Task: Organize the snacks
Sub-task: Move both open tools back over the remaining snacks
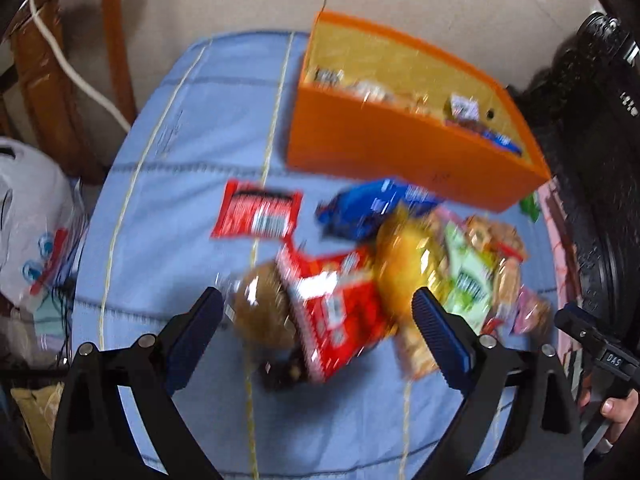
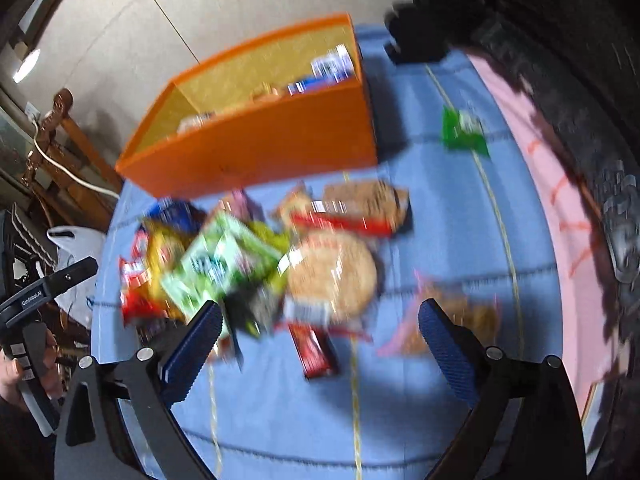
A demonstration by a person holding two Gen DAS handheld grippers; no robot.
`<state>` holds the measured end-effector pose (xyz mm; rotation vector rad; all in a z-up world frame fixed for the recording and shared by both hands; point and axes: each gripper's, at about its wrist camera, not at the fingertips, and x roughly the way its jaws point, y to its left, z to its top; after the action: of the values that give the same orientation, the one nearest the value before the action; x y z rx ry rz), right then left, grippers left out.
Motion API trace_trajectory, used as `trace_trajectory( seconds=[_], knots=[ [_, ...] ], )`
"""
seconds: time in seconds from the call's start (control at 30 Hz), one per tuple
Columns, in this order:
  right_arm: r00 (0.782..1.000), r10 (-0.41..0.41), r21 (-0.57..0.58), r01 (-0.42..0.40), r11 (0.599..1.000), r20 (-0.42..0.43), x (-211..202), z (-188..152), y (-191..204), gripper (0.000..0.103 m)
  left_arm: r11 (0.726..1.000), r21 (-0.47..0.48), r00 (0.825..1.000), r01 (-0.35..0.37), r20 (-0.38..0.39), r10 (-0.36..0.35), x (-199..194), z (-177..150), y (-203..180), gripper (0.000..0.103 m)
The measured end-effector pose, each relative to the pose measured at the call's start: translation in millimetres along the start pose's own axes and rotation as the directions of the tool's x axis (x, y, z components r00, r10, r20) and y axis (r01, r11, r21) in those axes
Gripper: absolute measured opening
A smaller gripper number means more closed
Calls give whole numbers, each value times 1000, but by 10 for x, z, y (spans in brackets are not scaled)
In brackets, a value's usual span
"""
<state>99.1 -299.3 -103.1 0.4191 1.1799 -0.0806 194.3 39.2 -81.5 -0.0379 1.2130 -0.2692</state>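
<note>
Both views are smeared with blur, yet the main things read clearly. The left tongs stand wide open with nothing between the blue pads, hanging above a heap of snack packets on the blue-clothed bench. Just ahead of the gap lie a red packet and, at its left, a round brown cake in clear wrap; by the right pad sits a yellow packet, and beyond it a light green packet. Farther ahead a flat red wrapper lies apart from the heap, with a blue packet to its right. Beyond those stands the orange box, open at the top, a few snacks already inside. The right tongs are likewise spread to their widest and grip nothing; a round pale biscuit pack lies just ahead of the gap, a small dark red bar between the pads and lower down, and a pink-edged packet close by the right pad. A small green packet lies alone, well ahead and right, beside the box.
</note>
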Motion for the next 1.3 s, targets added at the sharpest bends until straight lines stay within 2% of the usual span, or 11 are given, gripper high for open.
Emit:
trace_trajectory(
  seconds=[0.07, 0.3, 0.47, 0.57, 0.63, 0.8, 0.97, 1.1, 1.2, 1.27, 1.3],
  knots=[
    [999, 10, 30, -9, 1000, -33, 42, -123, -64, 99, 1000, -20, 1000, -6, -28, 6, 55, -135, 53, 93],
    [996, 9, 38, -5, 999, -86, 87, -365, -138, 99, 1000, -2, 996, -21, -86, 21, 155, -445, 86, 93],
    [995, 8, 37, -4, 999, -102, 69, -438, -156, 99, 999, 11, 994, -39, -102, 40, 202, -545, 133, 93],
    [994, 9, 54, -3, 999, -108, 64, -438, -194, 99, 995, 57, 991, -79, -102, 84, 240, -555, 150, 93],
    [994, 7, 67, 0, 998, -110, 56, -447, -233, 99, 994, 50, 988, -100, -111, 105, 265, -539, 193, 93],
    [993, 2, 89, 9, 996, -121, 64, -457, -323, 99, 999, 32, 994, -44, -101, 47, 245, -453, 166, 93],
    [993, 14, 99, -2, 995, -117, 43, -426, -335, 99, 996, 77, 993, -33, -108, 41, 352, -323, 10, 93],
    [994, -4, 90, 14, 996, -108, 30, -396, -363, 99, 1000, 22, 990, 2, -141, 1, 506, -237, 0, 93],
    [995, -26, 107, 36, 994, -101, 37, -364, -456, 99, 997, -54, 983, 57, -171, -65, 644, -182, 18, 93],
    [996, -60, 132, 69, 989, -70, 23, -320, -553, 99, 995, -87, 986, 44, -156, -58, 672, -143, -18, 93],
    [995, -77, 142, 84, 986, -60, 27, -306, -596, 99, 995, -79, 986, 63, -152, -75, 680, -125, -61, 87]
  ],
)
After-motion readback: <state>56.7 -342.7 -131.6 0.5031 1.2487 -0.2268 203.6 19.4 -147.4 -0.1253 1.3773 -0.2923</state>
